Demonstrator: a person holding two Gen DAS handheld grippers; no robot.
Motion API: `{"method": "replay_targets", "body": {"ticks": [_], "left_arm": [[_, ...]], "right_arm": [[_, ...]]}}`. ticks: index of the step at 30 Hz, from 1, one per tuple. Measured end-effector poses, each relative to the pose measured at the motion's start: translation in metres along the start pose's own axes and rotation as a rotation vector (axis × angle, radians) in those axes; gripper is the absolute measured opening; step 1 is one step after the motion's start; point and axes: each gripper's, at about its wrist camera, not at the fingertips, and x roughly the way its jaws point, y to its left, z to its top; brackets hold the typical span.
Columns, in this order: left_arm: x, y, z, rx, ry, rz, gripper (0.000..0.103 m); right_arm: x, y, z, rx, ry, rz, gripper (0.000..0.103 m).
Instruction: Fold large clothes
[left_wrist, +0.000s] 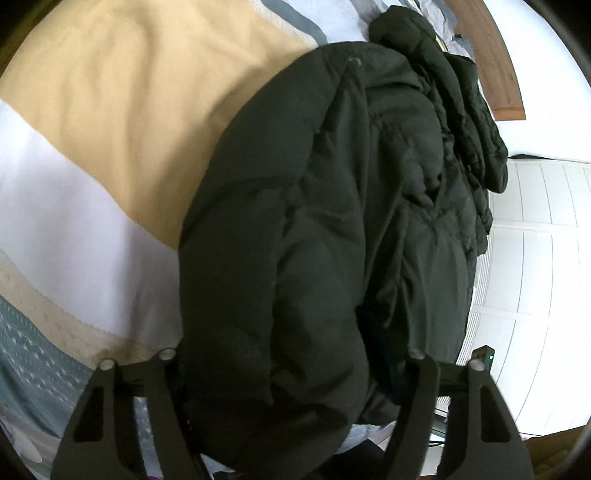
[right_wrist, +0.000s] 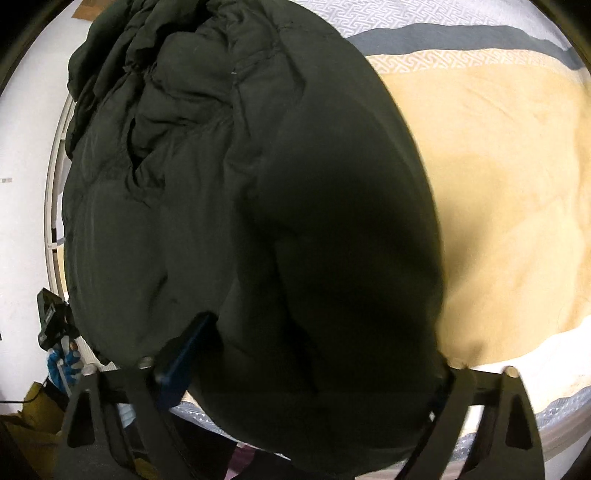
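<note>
A large dark green padded jacket (left_wrist: 332, 221) lies bunched on the bed and fills both wrist views; it also shows in the right wrist view (right_wrist: 258, 221). My left gripper (left_wrist: 291, 369) has its jaws wide apart with a thick fold of the jacket's near edge between them. My right gripper (right_wrist: 295, 369) also has its jaws wide apart around a bulky fold of the jacket. The fingertips are hidden by the fabric. The other gripper (right_wrist: 51, 321) shows at the left edge of the right wrist view.
The bed cover (left_wrist: 110, 110) has yellow, white, beige and grey-blue stripes. A wooden headboard (left_wrist: 495, 66) and white cupboard doors (left_wrist: 535, 258) lie beyond the jacket. The bed's edge (right_wrist: 554, 413) is near the right gripper.
</note>
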Motion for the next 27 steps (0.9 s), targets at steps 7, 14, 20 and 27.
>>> {"method": "replay_targets", "body": {"ticks": [7,14,20,27], "left_arm": [[-0.007,-0.013,-0.004,-0.020,-0.024,0.025,0.034],[-0.035,-0.049,-0.006,0.007,-0.099,0.065,0.015],[-0.063,-0.083,0.004,0.027,-0.156,0.033,0.013],[-0.094,-0.123,0.022,0.067,-0.210,-0.012,0.013]], "right_arm": [[-0.016,-0.006,0.003,0.015,0.012,0.032,0.048],[-0.035,0.032,0.006,-0.077,0.022,0.035,0.017],[-0.065,0.048,0.013,-0.117,-0.023,0.062,0.014],[-0.120,0.047,0.038,-0.125,-0.162,0.134,0.013]]}}
